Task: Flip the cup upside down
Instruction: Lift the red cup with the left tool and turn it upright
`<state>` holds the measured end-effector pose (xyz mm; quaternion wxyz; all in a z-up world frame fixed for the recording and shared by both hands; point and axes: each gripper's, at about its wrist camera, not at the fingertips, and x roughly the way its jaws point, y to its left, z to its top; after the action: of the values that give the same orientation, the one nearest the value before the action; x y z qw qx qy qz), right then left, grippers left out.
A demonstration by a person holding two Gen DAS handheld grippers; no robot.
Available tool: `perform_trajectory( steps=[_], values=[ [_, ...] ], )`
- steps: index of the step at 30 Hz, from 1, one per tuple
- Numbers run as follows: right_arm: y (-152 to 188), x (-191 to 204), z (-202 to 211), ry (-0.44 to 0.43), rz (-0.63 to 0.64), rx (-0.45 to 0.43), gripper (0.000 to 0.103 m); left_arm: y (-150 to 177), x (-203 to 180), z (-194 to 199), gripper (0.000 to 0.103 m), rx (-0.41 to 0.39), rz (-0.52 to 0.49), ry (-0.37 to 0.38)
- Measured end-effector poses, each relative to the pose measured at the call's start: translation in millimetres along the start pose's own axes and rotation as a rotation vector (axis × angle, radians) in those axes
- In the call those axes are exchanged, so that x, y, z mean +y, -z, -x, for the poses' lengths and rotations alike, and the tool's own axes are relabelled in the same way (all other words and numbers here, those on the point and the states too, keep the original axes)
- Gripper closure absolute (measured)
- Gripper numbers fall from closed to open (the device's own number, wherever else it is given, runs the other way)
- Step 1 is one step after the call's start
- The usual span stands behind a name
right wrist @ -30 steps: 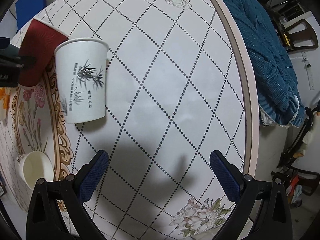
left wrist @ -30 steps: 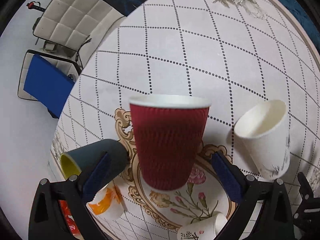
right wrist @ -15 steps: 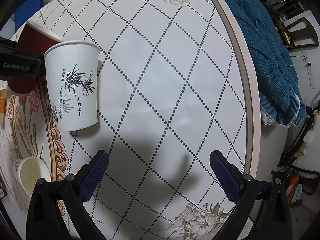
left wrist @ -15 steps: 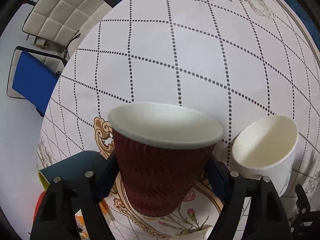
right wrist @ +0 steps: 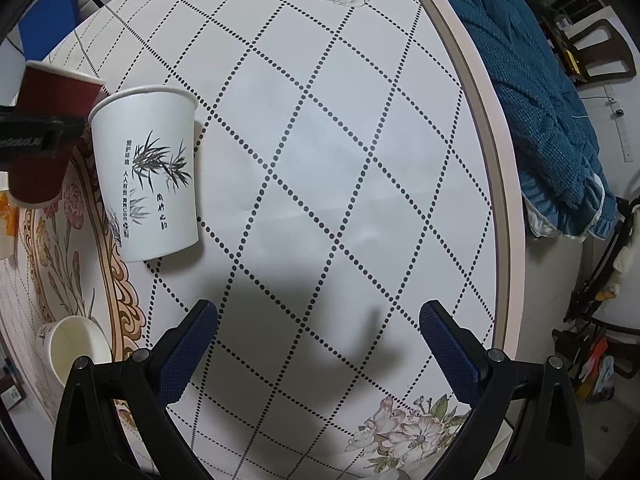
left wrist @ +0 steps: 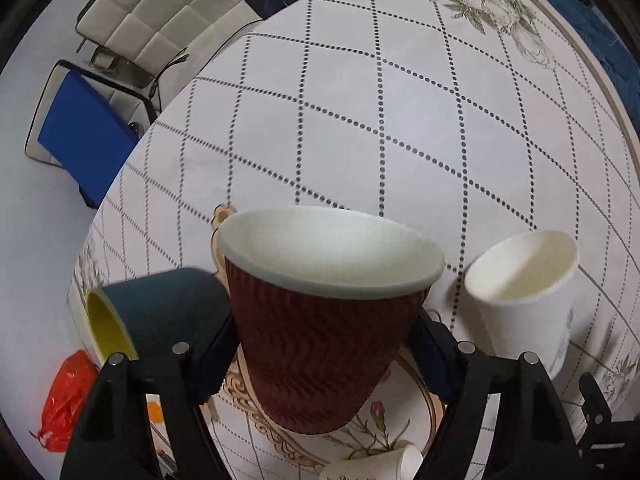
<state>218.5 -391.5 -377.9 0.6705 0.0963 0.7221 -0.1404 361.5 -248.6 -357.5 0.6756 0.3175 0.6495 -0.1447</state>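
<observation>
Five cups stand or lie on the round table (right wrist: 360, 160), which is covered with a dotted diamond pattern and flower prints. The red cup (left wrist: 324, 328) is one; the left wrist view shows it mouth up, its long axis near vertical with the rim tipped slightly toward the camera, white inside. It sits between the two blue pads of the left gripper (left wrist: 324, 356), which press against its ribbed sides low on the body, so that gripper is clamped on it. Whether its base touches the table cannot be told. The second is a tall white cup (right wrist: 148, 176) printed with a bamboo sprig, upright just beside the red cup on its right. The third is a dark blue cup (left wrist: 160, 320) with a yellow lining, lying on its side to the left, mouth facing left. The fourth is a small white cup (right wrist: 78, 350), open end toward the camera in the right wrist view. The fifth, white with orange print (right wrist: 6, 220), shows only at the frame edge.

The right gripper (right wrist: 318, 344) hangs over bare tablecloth, its fingers spread wide with nothing between them, well apart from the cups.

One red plastic bag (left wrist: 66, 396) lies off the table's edge. One blue blanket (right wrist: 532, 92) lies beyond the far rim.
</observation>
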Motion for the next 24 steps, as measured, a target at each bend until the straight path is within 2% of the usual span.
perform_trajectory(
  steps=[7,13,19,24],
  values=[
    [17.8,2.1,13.2,0.003,-0.005,-0.007,0.001,25.7,4.5,30.8,0.027,-0.03,0.039,0.037],
    [37.4,7.2,31.5,0.006,-0.007,-0.03,0.001,60.7,9.9,62.3,0.027,-0.065,0.075,0.07],
    [66.6,27.3,57.4,0.001,-0.002,-0.065,0.001,119.1,23.3,92.9,0.027,-0.093,0.134,0.104],
    [100.3,47.7,75.3,-0.019,0.005,-0.091,0.001,179.9,42.6,99.5,0.027,-0.086,0.201,0.138]
  ],
)
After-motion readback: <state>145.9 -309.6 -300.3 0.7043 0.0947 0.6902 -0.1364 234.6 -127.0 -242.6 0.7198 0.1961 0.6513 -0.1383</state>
